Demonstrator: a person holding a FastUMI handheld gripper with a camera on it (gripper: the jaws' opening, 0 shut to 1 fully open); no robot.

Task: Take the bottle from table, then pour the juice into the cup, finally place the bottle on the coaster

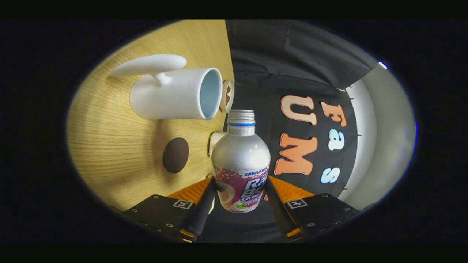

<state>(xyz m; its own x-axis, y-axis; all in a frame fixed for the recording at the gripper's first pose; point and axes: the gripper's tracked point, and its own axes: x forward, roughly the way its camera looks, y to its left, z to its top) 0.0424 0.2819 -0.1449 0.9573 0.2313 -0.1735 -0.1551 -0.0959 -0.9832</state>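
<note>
My claw (239,188) pinches the bottle (241,160), rolled sideways, pouring seemingly under way; next its uncapped mouth must reach the cup (172,98) rim beside it.

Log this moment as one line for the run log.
tool: shut on bottle | bottle: cap off, mouth beside cup rim, no juice seen flowing | coaster: bare

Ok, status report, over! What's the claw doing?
Claw shut on bottle. Bottle tipped, cap off, mouth near cup. Coaster free. Nothing blocking.
</note>
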